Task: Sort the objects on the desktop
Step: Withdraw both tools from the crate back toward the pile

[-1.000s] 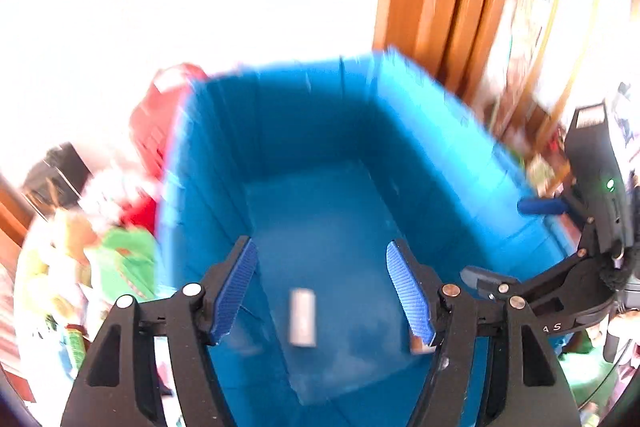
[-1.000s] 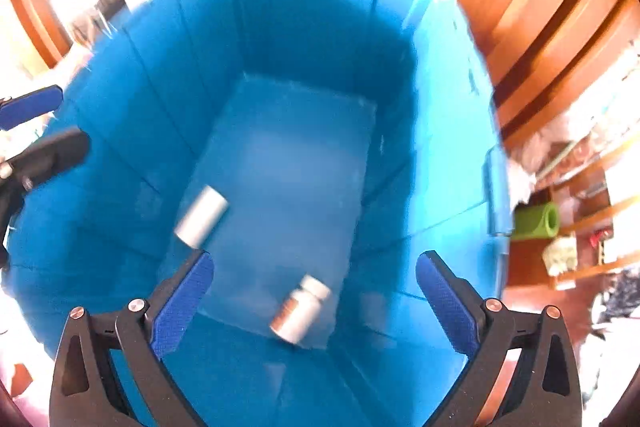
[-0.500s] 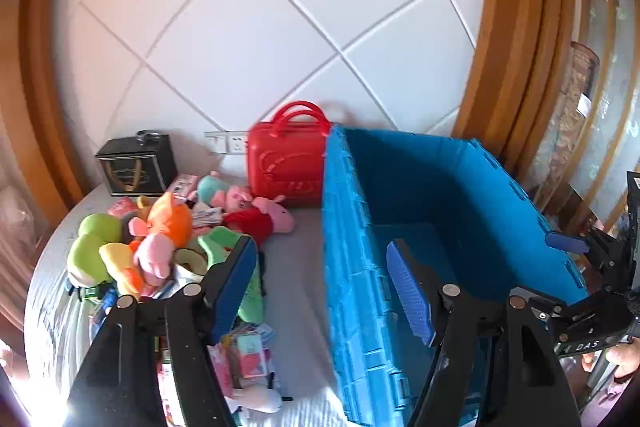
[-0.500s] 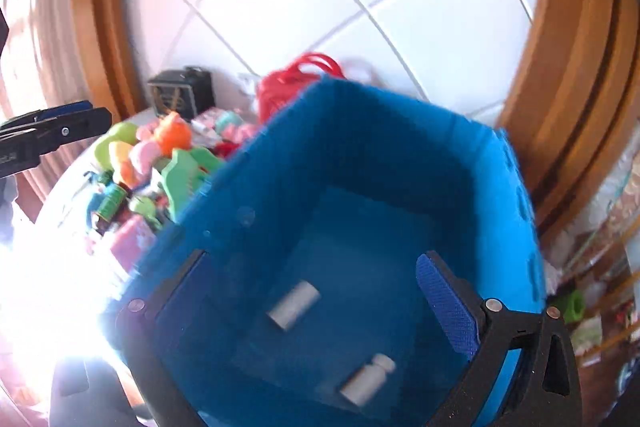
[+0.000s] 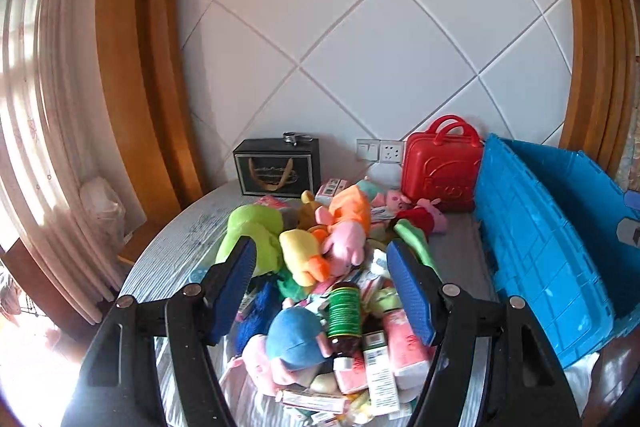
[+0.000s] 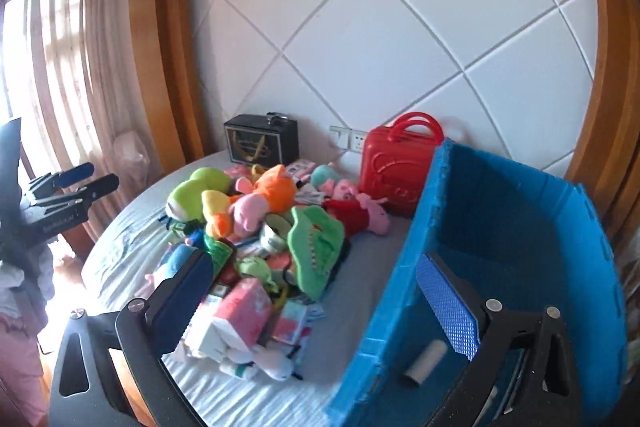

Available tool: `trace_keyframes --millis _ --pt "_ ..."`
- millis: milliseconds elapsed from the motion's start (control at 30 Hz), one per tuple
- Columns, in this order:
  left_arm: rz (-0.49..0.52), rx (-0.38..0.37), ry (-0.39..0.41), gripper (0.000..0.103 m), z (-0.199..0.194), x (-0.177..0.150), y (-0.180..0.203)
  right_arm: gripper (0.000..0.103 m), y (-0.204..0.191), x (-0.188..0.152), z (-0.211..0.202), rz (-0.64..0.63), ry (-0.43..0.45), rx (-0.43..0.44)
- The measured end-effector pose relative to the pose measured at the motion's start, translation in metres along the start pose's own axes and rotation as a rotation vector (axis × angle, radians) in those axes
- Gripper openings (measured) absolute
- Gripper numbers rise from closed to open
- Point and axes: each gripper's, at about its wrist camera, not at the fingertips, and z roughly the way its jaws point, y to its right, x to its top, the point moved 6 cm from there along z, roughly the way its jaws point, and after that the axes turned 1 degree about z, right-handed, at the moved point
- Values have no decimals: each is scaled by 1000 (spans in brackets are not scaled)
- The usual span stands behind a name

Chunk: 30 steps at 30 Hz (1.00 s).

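Toys and packets lie heaped across a grey-sheeted table [image 5: 168,259], with the left gripper [image 5: 324,291] hanging over the pile, its blue ribbed pads spread wide and holding nothing. Between its fingers sit a green-capped brown bottle [image 5: 343,315], ridged and cylindrical, and a soft blue plush cap [image 5: 294,339]; a pink carton [image 5: 404,347] lies just beside the bottle at 3 o'clock. Farther back, at 12 o'clock, a yellow duck plush [image 5: 304,259], a pink pig plush [image 5: 348,239] and an orange plush [image 5: 352,207] press against one another, with a lime-green plush [image 5: 252,227] at 10 o'clock.

The right gripper [image 6: 320,299] is likewise wide open and empty, straddling the near wall of a blue plastic crate [image 6: 404,267]: its left pad stands over the table, its right pad over the crate. Inside the crate, at 5 o'clock in the right wrist view, a white cylinder [image 6: 426,363] lies on its side. A green felt crocodile [image 6: 314,247] sprawls at the pile's near edge, beside a pink boxed packet [image 6: 244,311].

Against the white diamond-panelled wall [image 5: 360,47] stand a glossy red hard case [image 5: 440,167] with twin handles, touching the crate's far corner, and a black box [image 5: 276,167] with gold ribbon print, well apart from it. Wooden framing [image 5: 132,67] and a striped curtain [image 5: 36,107] fill 9 o'clock.
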Motion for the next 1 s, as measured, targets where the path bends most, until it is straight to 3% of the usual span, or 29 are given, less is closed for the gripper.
trace_keyframes --millis 133,300,433,533,700,1000 --pt "3 0 -26 67 9 -21 -63 103 -54 1 26 35 4 -7" --pt "24 -35 -103 67 34 -51 -109 103 -89 -14 54 127 -7 -24" --pt "9 -84 -156 67 54 -75 -123 103 -98 -37 83 172 -90 -47" --pt "-11 -67 -167 67 65 -94 -134 103 -100 -57 106 183 -144 -79" --pt "-26 -37 -235 67 92 -128 -148 103 -108 -78 141 174 -204 -58" --pt "-90 44 -298 67 129 -135 -160 103 -114 -72 202 164 -238 29"
